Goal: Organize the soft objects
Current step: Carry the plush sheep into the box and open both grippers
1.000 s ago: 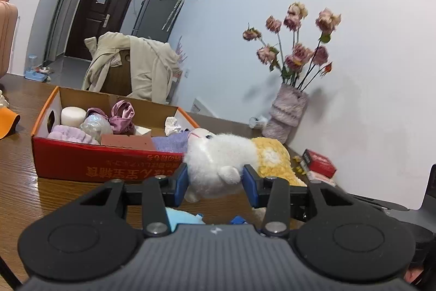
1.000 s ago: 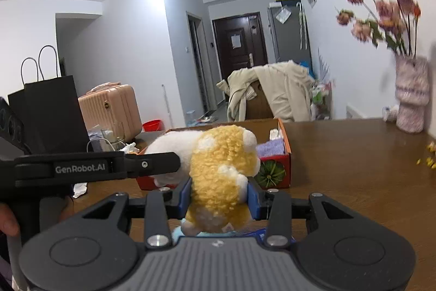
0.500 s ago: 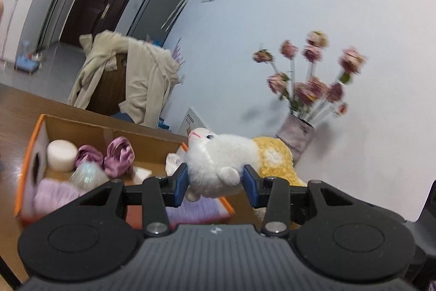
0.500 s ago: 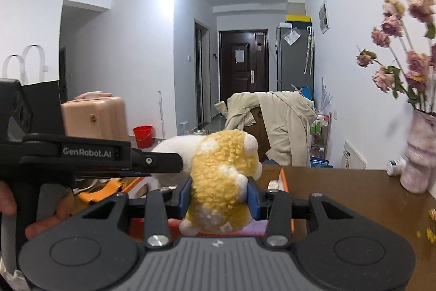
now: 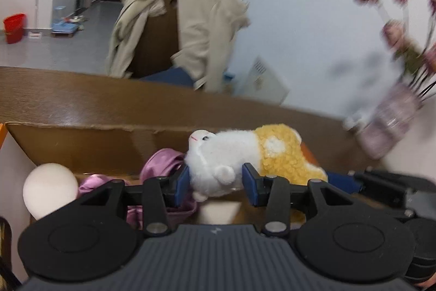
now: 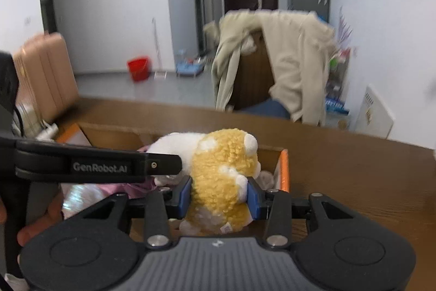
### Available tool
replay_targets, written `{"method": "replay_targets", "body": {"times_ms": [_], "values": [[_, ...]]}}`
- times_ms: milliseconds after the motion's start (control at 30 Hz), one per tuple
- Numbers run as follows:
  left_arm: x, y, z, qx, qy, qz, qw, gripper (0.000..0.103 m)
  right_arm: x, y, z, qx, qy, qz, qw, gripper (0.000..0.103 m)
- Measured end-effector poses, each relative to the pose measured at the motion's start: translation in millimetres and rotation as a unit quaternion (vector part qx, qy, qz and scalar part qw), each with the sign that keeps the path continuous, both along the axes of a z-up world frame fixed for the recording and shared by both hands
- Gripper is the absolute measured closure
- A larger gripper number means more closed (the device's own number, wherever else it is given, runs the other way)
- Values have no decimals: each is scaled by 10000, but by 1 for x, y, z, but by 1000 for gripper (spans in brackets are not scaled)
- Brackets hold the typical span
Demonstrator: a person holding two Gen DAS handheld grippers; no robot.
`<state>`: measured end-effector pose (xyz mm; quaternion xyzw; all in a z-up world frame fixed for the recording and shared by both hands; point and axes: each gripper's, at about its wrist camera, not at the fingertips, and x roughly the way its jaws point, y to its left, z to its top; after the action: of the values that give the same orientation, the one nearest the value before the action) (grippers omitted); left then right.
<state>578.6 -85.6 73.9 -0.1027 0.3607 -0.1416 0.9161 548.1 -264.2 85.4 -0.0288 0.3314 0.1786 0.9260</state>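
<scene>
A white and yellow plush toy (image 5: 245,154) hangs sideways over the open cardboard box (image 5: 81,138). My left gripper (image 5: 216,183) is shut on its white head end. My right gripper (image 6: 219,194) is shut on its yellow rear end (image 6: 223,176). In the right wrist view the left gripper's black arm (image 6: 90,167) crosses in from the left, with a person's hand (image 6: 35,225) below it. Inside the box lie a purple satin scrunchie (image 5: 163,162) and a cream round soft piece (image 5: 50,188).
The box with its orange edge (image 6: 284,168) stands on a brown wooden table (image 6: 354,168). A vase of pink flowers (image 5: 389,122) stands at the right by the wall. Beyond the table a beige coat hangs over a chair (image 6: 278,59). A pink suitcase (image 6: 43,75) stands left.
Both grippers have carried the plush toy from in front of the box to above its inside. The box's far wall is now close, and the views tilt further down.
</scene>
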Motion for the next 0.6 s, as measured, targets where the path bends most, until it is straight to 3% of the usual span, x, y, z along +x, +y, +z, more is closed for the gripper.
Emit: {"method": "replay_targets", "body": {"times_ms": [167,300,400,600], "values": [[3,-2,-10,153,211,-109,9996,62,18,3,-20,-90,577,133,9982,61],[5,-5,-14,12,305,-458,9985,61,1,20,-28,-941,568,398,9931,55],[6,-10,-14,47,294,-615,9977,61,-11,25,-29,-1156,594,391,9907,53],[-11,-12,2,298,-49,-404,9987,54,-9,2,-12,-338,479,-56,9983,51]]}}
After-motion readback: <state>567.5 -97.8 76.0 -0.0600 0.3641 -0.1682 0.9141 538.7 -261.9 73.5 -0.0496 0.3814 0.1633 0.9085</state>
